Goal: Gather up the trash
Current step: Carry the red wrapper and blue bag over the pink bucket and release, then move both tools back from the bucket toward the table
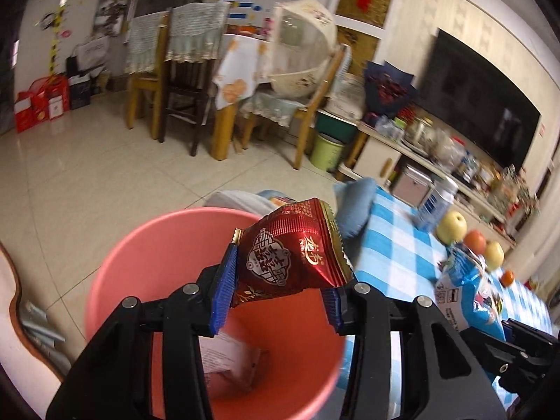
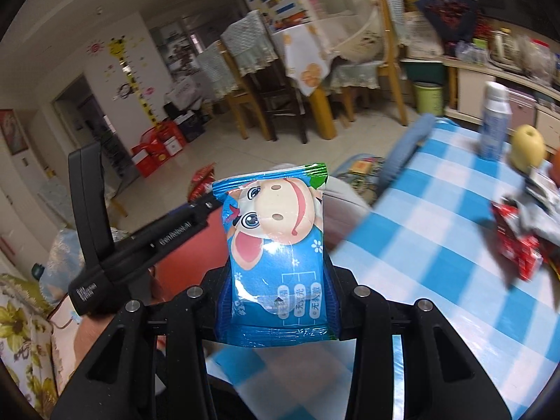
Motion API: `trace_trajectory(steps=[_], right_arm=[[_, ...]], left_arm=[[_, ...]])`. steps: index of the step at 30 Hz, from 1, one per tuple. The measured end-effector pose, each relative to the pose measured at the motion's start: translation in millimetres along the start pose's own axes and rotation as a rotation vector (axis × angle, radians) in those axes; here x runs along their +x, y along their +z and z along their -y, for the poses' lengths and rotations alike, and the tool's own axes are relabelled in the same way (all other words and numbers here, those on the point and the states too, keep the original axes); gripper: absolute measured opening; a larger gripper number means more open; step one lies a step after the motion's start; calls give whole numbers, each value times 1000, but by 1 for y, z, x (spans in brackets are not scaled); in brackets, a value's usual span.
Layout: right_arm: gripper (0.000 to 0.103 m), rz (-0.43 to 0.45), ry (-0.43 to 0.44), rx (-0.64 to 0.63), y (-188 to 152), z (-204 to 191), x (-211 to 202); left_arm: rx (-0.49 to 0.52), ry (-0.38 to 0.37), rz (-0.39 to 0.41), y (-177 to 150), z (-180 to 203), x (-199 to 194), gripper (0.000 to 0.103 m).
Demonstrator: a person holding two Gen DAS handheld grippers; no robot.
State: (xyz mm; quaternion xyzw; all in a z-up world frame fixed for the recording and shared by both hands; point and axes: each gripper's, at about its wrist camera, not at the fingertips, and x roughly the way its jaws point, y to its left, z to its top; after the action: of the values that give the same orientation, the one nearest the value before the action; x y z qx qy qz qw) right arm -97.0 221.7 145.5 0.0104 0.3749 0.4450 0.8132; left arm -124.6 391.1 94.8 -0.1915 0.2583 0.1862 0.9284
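1. Directly below our left gripper [image 1: 278, 288], clamped on a red snack wrapper [image 1: 292, 248], sits the pink bin [image 1: 147, 245], so the L goes first.
2. Our right gripper [image 2: 276, 297] pinches a blue cow-print packet [image 2: 274, 245] over the checked tablecloth [image 2: 437, 280]; bin lies to its left.

Checked table [image 2: 437, 245] — apple [image 2: 527, 149], bottle [image 2: 494, 122]

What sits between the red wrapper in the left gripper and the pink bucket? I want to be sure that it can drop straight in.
Nothing visible does. The left gripper holds the red wrapper right above the open mouth of the pink bucket, which has no lid. One pale packet already lies at the bottom and leaves plenty of room.
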Motion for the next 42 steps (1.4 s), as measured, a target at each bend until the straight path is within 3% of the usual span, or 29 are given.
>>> trace_trajectory(steps=[10,11,12,13,15,18,22,29,42], right_arm=[[48,-40,39,-40,20,-48,51],[52,-39,32,-31,21,-48,55],[63,-30,27,-25,21,-47,55],[73,-14,22,-21,21,-48,53],[80,4,9,-12,20,-46,49],[86,26,-34,-4,15,-40,39],[89,46,-120,-28,5,-33,28],[91,29,-244,-71,-26,-18,14],[92,42,-334,-39,-57,14,-24]], left_arm=[[-103,62,10,6,-40,-1,46],[-112,83,11,7,-43,-1,55],[-129,116,15,7,-47,-1,68],[-138,127,19,8,-51,-1,73],[-160,144,17,10,-57,1,78],[-176,148,17,10,-60,0,84],[-150,146,24,10,-52,0,90],[-88,123,31,5,-31,-1,92],[37,-13,44,-2,27,-1,92]])
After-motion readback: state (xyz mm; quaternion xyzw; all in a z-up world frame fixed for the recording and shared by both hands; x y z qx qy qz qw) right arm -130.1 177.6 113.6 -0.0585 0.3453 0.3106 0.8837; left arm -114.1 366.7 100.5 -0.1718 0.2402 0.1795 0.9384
